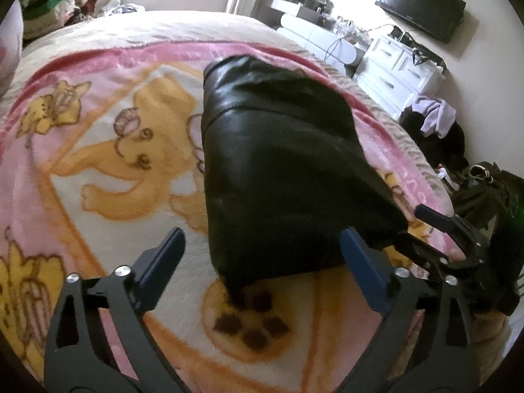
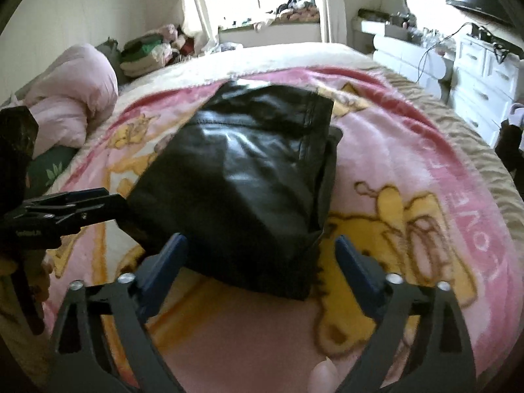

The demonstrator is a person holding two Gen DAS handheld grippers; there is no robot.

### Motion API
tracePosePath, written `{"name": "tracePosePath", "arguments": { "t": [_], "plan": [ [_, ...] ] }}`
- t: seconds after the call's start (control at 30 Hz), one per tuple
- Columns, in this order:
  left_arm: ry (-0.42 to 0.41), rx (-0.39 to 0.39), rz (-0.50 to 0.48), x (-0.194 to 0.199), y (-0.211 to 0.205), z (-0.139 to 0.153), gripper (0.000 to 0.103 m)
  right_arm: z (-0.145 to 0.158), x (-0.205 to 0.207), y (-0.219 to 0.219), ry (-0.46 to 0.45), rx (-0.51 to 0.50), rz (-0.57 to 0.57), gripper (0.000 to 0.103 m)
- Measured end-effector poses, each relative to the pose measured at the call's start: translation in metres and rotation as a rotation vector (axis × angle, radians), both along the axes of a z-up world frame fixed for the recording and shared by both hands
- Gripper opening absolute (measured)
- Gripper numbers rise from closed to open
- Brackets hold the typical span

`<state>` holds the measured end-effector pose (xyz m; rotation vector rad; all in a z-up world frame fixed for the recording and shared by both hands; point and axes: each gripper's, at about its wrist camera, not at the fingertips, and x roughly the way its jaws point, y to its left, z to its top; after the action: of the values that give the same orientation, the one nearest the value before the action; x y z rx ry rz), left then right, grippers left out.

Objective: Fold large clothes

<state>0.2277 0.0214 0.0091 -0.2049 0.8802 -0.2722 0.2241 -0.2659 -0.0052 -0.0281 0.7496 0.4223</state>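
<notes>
Bedroom w/ bed under pink cartoon blanket (image 1: 98, 170), window at far end. Black leather garment (image 1: 278, 150), folded into compact block, lying on blanket around mid-bed, glossy, seam across upper part; near edge toward both cameras.

Left gripper (image 1: 262, 255) spread wide, blue pads either side of garment's near corner, not pressing; nothing pinched. Right gripper (image 2: 262, 262) likewise spread wide, near edge of garment between pads, no grip. Each gripper visible in other's view: right one at garment's right edge (image 1: 445, 239), left one at garment's left edge (image 2: 72, 209), both close to fabric; contact unclear.

Further out: pink duvet (image 2: 72, 98) bunched at left, stack of clothes (image 2: 144, 55) beyond, white drawers (image 1: 399, 65) on right wall, dark TV (image 1: 422, 3) above, dark clothes pile (image 1: 439, 131) on floor.
</notes>
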Motion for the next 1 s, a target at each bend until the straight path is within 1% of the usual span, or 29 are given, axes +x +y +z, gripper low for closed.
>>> {"name": "tracePosePath", "arguments": {
  "t": [0.07, 0.17, 0.27, 0.37, 0.5, 0.6, 0.77, 1.0],
  "plan": [
    [-0.015, 0.006, 0.009, -0.006, 0.001, 0.006, 0.094, 0.006, -0.008, -0.003, -0.015, 0.018, -0.001, 0.098],
    [-0.047, 0.008, 0.030, -0.020, 0.003, 0.015, 0.094, 0.015, -0.024, -0.005, -0.049, 0.026, 0.000, 0.098],
    [-0.074, 0.014, 0.050, -0.035, 0.005, 0.020, 0.094, 0.022, -0.046, -0.004, -0.109, 0.018, -0.002, 0.098],
    [-0.098, 0.027, 0.071, -0.053, 0.005, 0.021, 0.094, 0.021, -0.063, -0.002, -0.146, 0.020, -0.005, 0.099],
    [-0.128, 0.048, 0.095, -0.077, 0.004, 0.017, 0.094, 0.013, -0.082, -0.001, -0.188, 0.002, -0.015, 0.099],
    [-0.124, 0.040, 0.106, -0.093, 0.005, 0.010, 0.094, 0.004, -0.091, 0.000, -0.184, -0.013, -0.030, 0.099],
    [-0.111, 0.026, 0.106, -0.109, 0.006, 0.000, 0.094, -0.008, -0.099, 0.001, -0.155, -0.003, -0.044, 0.099],
    [-0.090, 0.055, 0.116, -0.115, 0.006, -0.009, 0.094, -0.012, -0.109, -0.003, -0.170, -0.008, -0.078, 0.099]
  ]
}}
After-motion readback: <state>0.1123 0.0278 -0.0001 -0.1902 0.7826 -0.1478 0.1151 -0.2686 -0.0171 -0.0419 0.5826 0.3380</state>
